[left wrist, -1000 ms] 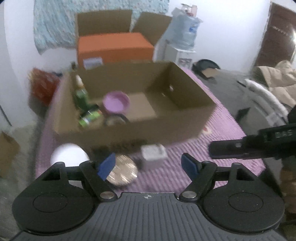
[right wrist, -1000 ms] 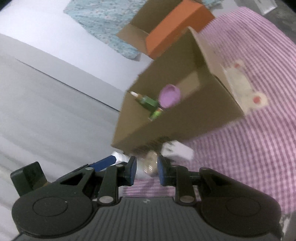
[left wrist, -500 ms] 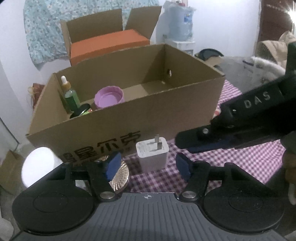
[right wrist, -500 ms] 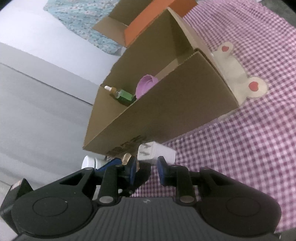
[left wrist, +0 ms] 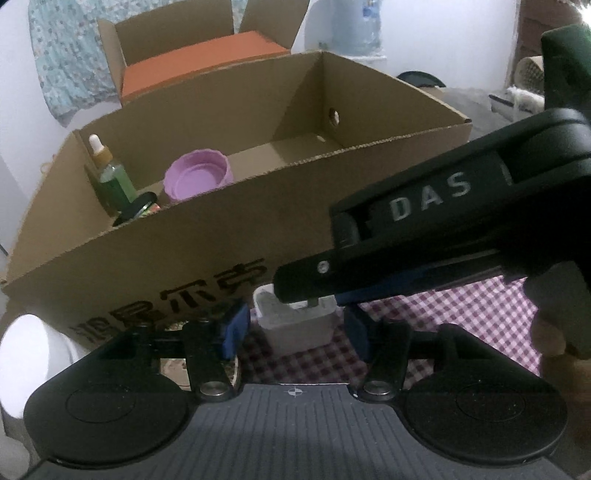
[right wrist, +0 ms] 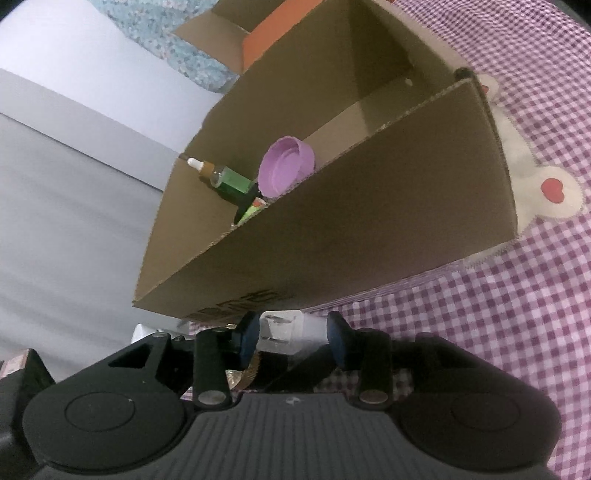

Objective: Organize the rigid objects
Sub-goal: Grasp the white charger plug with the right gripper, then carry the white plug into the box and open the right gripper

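Observation:
A white plug adapter (left wrist: 295,326) lies on the checked cloth in front of a brown cardboard box (left wrist: 207,258). My left gripper (left wrist: 293,330) is open with the adapter between its fingers. My right gripper (right wrist: 291,338) is also open around the adapter (right wrist: 284,334), and its black body (left wrist: 424,221) reaches in from the right just above it. The box (right wrist: 332,243) holds a purple lid (left wrist: 197,179), a green dropper bottle (left wrist: 110,177) and a small dark-capped item (left wrist: 138,206). They also show in the right wrist view: lid (right wrist: 286,166), bottle (right wrist: 225,179).
A gold round disc (right wrist: 243,376) lies left of the adapter. A white round object (left wrist: 26,354) sits at the box's left corner. An open box with an orange box inside (left wrist: 199,59) stands behind. A water bottle (left wrist: 356,26) stands at the back right.
Both grippers moved forward and down to the adapter. My right gripper opened wider and now straddles it. The left fingers narrowed somewhat around it.

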`<state>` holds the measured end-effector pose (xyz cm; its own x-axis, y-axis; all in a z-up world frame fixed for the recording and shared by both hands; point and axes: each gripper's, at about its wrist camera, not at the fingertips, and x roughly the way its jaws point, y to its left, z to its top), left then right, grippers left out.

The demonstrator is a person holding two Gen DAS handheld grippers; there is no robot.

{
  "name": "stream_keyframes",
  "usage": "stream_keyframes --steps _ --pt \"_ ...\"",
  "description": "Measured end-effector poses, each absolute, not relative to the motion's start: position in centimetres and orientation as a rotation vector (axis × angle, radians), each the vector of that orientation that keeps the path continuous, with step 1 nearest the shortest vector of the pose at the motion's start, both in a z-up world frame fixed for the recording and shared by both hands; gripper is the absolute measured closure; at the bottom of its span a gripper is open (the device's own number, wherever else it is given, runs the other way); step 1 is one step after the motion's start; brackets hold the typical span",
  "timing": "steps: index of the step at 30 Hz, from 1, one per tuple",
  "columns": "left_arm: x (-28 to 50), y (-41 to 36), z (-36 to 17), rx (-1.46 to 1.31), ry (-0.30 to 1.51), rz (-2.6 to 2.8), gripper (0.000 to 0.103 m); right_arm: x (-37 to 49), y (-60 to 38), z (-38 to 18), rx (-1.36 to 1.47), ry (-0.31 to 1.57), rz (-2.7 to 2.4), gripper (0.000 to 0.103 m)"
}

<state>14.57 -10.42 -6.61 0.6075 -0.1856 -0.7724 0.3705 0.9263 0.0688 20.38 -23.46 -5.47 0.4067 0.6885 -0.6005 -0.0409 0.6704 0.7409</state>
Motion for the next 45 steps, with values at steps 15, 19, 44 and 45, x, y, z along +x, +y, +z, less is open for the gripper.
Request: stream_keyframes --steps 15,19,44,45 --pt "13.3 -11.2 -6.5 0.173 0.872 -0.402 0.046 19.5 -24.9 -5.4 0.689 1.077 0.492 0.060" --pt "12.5 -11.2 -6.4 0.134 0.883 -0.464 0.047 18.6 -26.0 -5.4 0.686 1.091 0.481 0.061" --pt "13.9 -12.8 -8.4 0.222 0.915 -0.448 0.057 18.9 -26.0 -6.5 0.723 1.093 0.480 0.050" --pt "13.9 -12.8 -8.4 0.222 0.915 -0.446 0.057 18.8 -25.9 -6.4 0.720 1.090 0.480 0.052"
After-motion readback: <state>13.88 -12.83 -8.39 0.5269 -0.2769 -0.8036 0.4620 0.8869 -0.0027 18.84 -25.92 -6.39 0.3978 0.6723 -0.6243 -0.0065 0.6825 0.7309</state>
